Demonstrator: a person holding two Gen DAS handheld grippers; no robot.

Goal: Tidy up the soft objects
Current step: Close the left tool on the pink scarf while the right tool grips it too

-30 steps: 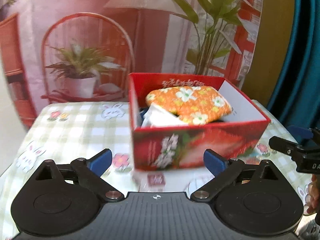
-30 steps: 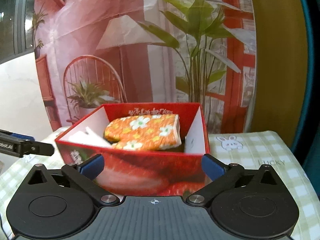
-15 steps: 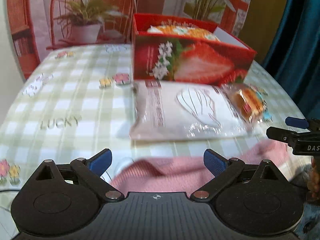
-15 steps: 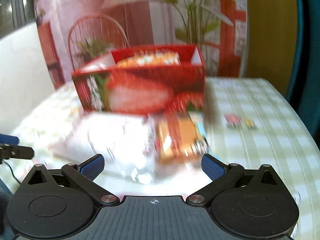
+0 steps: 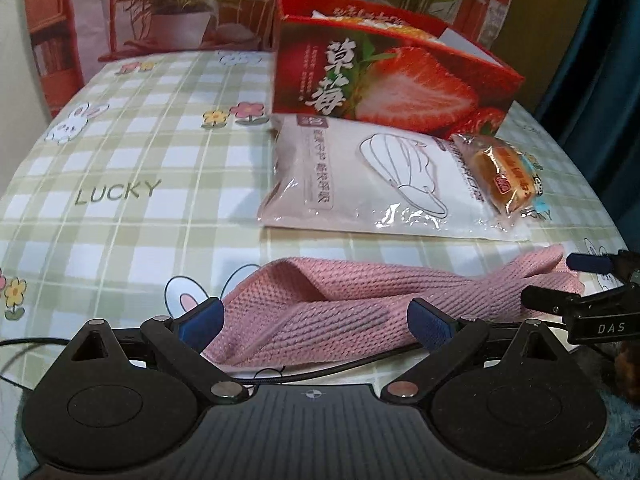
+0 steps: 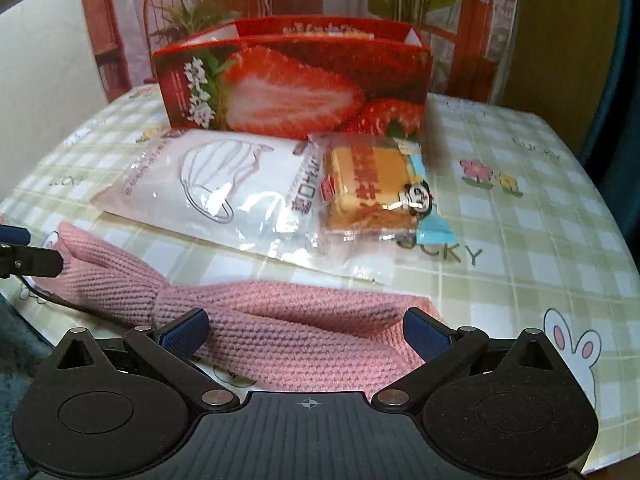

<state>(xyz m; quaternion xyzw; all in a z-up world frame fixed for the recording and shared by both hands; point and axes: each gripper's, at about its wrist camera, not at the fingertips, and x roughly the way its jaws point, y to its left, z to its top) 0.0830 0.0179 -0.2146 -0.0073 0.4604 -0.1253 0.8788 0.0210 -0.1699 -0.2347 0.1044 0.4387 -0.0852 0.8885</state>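
A pink knitted cloth [image 5: 360, 300] [image 6: 280, 316] lies crumpled along the table's near edge. My left gripper [image 5: 316, 318] stands open just over its left part, and my right gripper [image 6: 306, 330] stands open over its right part. Neither holds anything. Behind the cloth lies a white plastic pack of face masks [image 5: 380, 184] [image 6: 216, 188], with a wrapped cake snack [image 5: 500, 176] [image 6: 372, 188] resting on its right end. The red strawberry box [image 5: 384, 80] [image 6: 292, 84] stands farther back, with orange flowered fabric just showing above its rim.
The table wears a green checked cloth [image 5: 120, 168] with rabbits and flowers. A black cable [image 5: 340, 368] runs under the pink cloth near the front edge. The right gripper's fingers [image 5: 560, 304] show at the left wrist view's right side. A printed backdrop stands behind the table.
Both grippers pulled back from the box and dropped low toward the table's near edge. The pink cloth now lies between each pair of fingers; the mask pack and snack came into view.
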